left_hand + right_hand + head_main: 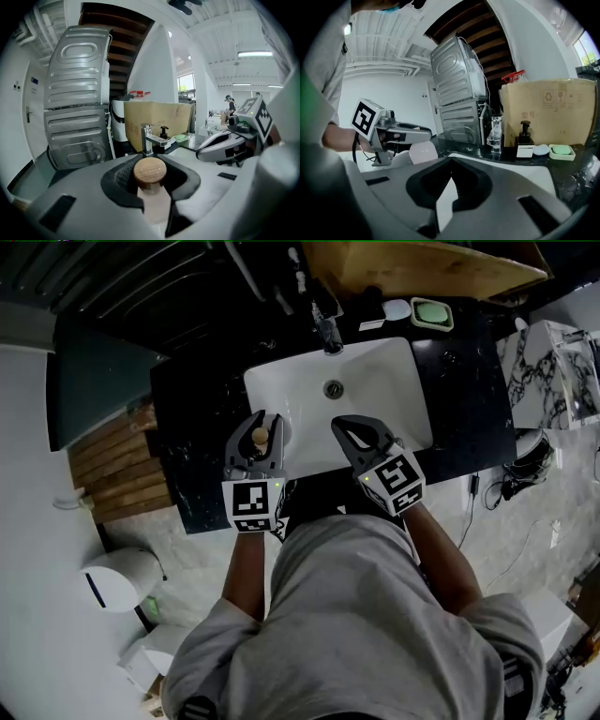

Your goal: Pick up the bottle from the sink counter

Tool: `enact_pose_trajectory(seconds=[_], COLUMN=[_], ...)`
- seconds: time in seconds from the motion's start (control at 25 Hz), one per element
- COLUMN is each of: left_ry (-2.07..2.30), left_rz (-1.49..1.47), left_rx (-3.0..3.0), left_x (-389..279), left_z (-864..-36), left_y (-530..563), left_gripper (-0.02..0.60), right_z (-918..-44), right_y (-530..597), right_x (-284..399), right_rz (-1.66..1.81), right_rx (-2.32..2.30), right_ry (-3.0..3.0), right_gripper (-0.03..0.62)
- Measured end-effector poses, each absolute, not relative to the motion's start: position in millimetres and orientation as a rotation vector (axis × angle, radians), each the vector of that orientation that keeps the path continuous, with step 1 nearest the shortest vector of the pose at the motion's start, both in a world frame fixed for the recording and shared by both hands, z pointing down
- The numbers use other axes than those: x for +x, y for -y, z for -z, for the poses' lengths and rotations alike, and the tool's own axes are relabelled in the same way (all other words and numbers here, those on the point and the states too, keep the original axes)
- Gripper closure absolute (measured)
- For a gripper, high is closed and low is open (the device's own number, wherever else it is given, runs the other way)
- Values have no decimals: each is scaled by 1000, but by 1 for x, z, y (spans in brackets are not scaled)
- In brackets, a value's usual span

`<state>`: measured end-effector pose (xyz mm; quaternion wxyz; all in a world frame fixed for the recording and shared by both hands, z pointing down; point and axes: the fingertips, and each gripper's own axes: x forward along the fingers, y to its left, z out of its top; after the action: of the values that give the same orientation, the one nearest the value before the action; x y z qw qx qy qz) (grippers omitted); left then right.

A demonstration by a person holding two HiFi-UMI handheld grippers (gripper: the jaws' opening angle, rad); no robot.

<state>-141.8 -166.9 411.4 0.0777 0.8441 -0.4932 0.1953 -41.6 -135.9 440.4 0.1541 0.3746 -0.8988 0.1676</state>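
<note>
A pale bottle with a round wooden cap sits between the jaws of my left gripper, which is shut on its neck. In the head view the bottle is over the front left rim of the white sink. The right gripper view shows its white body under the left gripper. My right gripper hovers over the sink's front edge, to the right of the bottle. Its jaws meet at the tips with nothing between them.
A chrome faucet stands behind the basin on the black counter. A green soap dish, a dark pump dispenser and a cardboard box line the back. A metal appliance stands at the left.
</note>
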Motion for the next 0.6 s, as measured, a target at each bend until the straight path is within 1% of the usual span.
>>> enact_pose_trajectory(seconds=[0.6], left_ry=[1372], left_rz=[-548], left_rx=[2640], left_x=[-36], left_z=[-385], left_y=[147], left_gripper=[476], right_z=[-416], right_y=[143], right_x=[31], right_rz=[-384], right_rx=[1304], right_ry=[2578], right_gripper=[585])
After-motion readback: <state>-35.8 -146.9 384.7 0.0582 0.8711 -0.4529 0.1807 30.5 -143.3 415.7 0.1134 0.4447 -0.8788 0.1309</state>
